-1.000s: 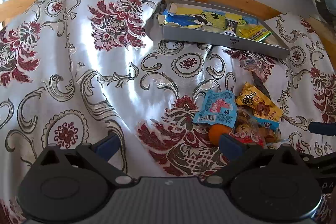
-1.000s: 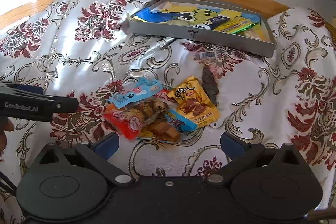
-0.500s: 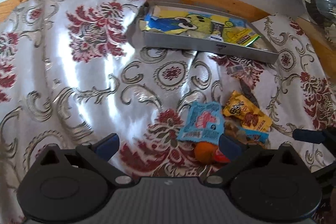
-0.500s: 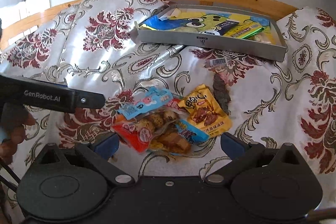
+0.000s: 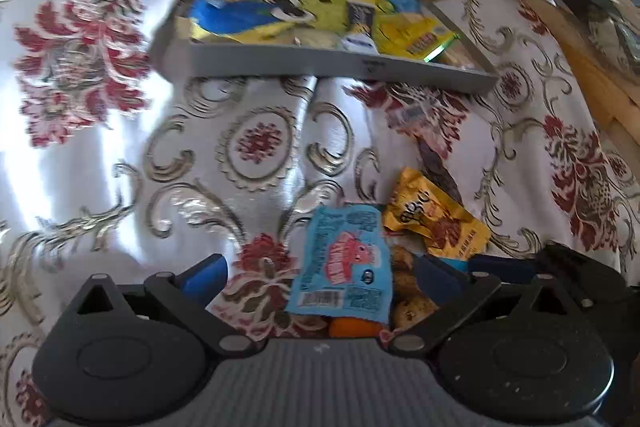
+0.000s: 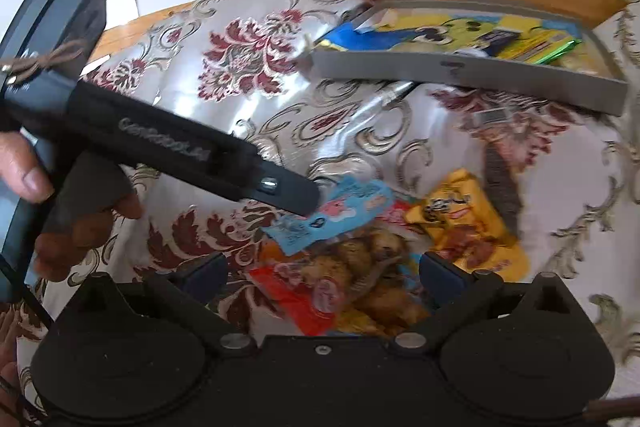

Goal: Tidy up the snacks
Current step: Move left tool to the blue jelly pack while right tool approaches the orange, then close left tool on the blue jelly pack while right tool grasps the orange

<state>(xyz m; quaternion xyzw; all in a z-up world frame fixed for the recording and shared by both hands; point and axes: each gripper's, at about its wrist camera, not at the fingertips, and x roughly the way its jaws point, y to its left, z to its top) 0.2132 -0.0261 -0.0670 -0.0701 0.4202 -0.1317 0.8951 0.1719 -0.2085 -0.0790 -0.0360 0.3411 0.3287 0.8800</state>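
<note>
left tool spread wide | over blue packet | right tool spread wide

I've got the snack pile low in my right view: a blue packet lying flat on top at the pile's 10 o'clock edge, its printed face up. Under it, a clear bag of brown round pieces with a red end. At the pile's 2 o'clock, a yellow packet lies flat, slightly angled. Up at 1 o'clock, well apart, the grey tray already holds a big blue-and-yellow cartoon bag and smaller yellow wrappers, lying flat.
</note>
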